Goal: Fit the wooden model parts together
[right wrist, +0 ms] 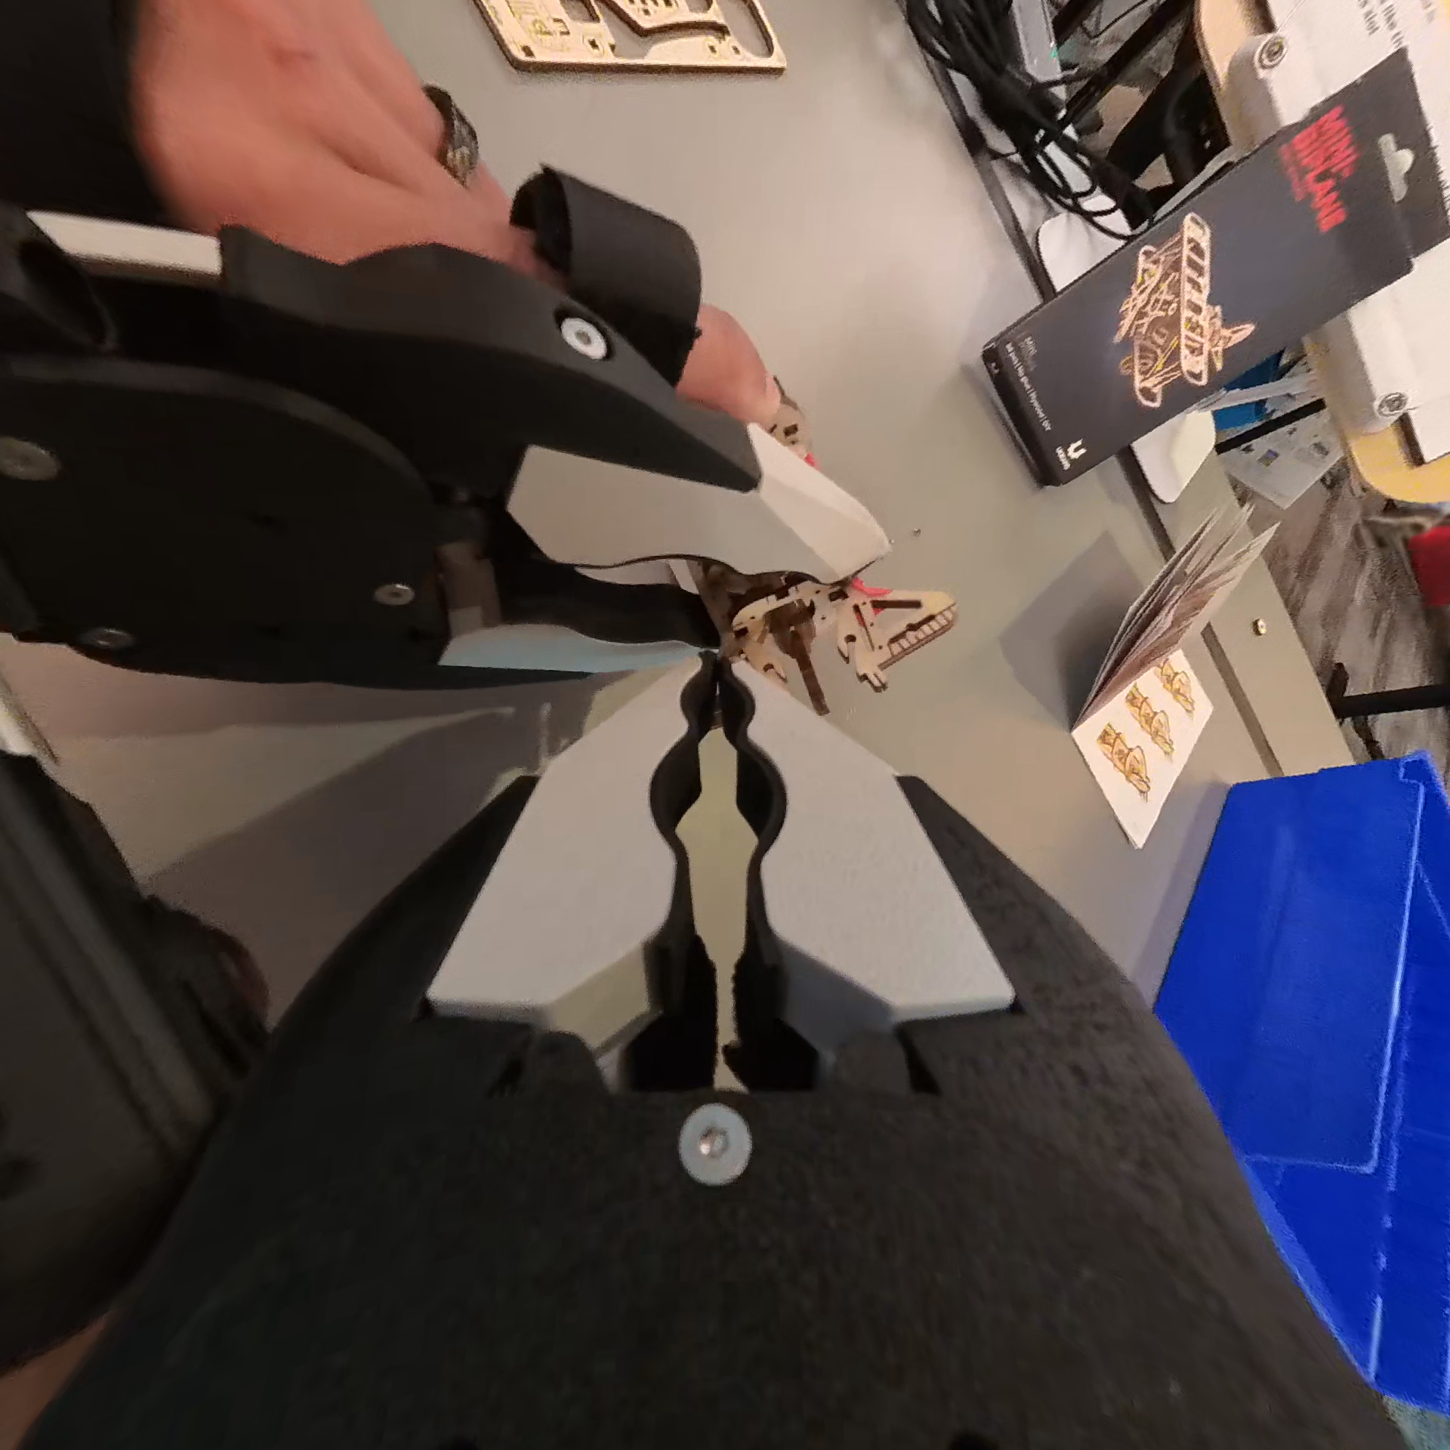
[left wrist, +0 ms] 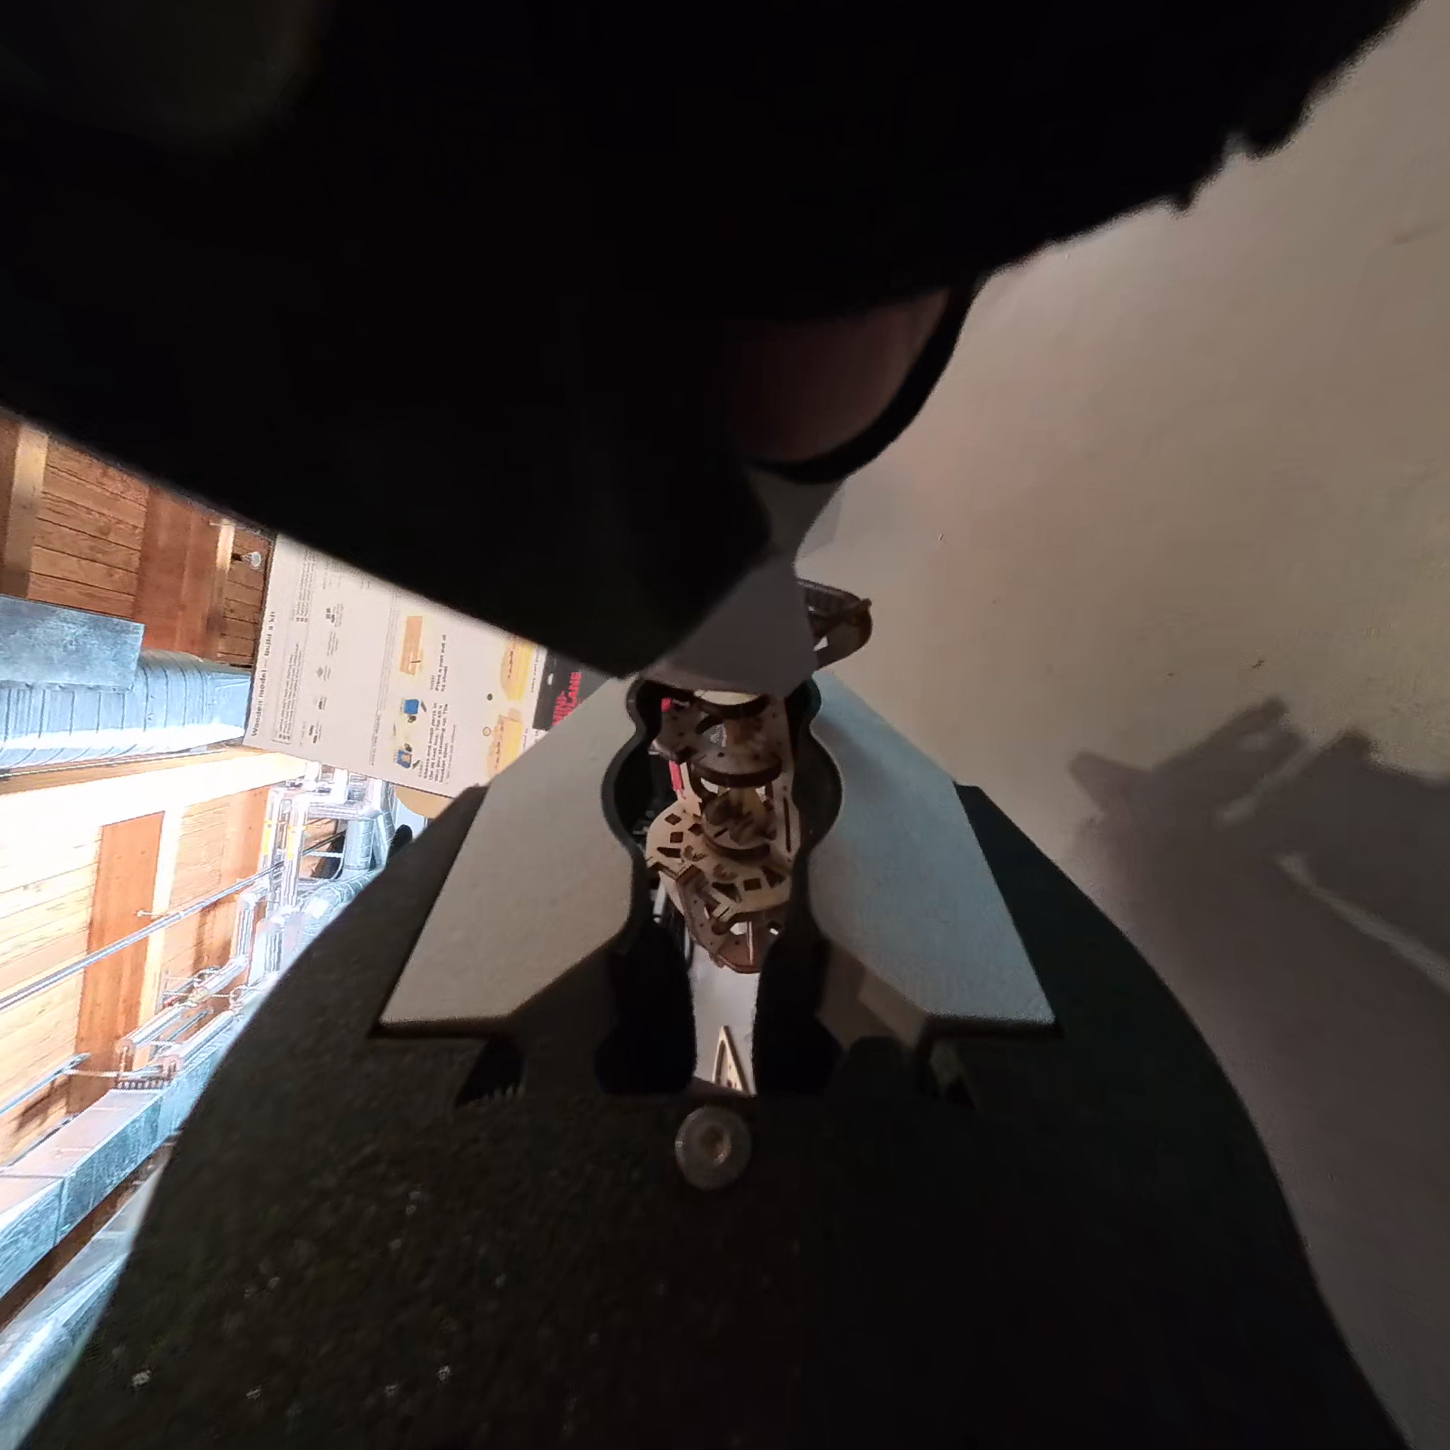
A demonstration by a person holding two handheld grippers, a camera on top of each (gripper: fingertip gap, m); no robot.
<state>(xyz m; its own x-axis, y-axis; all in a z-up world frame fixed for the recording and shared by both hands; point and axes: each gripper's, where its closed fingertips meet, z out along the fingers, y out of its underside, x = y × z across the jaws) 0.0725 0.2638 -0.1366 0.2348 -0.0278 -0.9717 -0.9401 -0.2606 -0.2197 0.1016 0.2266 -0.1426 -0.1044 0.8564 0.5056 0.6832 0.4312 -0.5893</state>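
My left gripper (left wrist: 722, 698) is shut on a partly built wooden model (left wrist: 726, 832) of light laser-cut plates and gears, held between its black pads. In the right wrist view the left gripper (right wrist: 785, 600) comes in from the left and holds the model (right wrist: 792, 620) above the grey table (right wrist: 824, 235). A toothed wooden part (right wrist: 910, 620) with red bits sticks out to the right. My right gripper (right wrist: 715, 667) is shut, with its tips touching the model's near edge. I cannot tell if a thin piece is between them. In the left wrist view the right gripper (left wrist: 753, 620) is a dark mass over the model.
A black kit box (right wrist: 1193, 314) and an open booklet (right wrist: 1161, 683) lie to the right, with a blue bin (right wrist: 1318, 1020) nearer. A wooden parts sheet (right wrist: 643, 39) lies at the far edge, beside black cables (right wrist: 1020, 94). A hand (right wrist: 314, 133) holds the left gripper.
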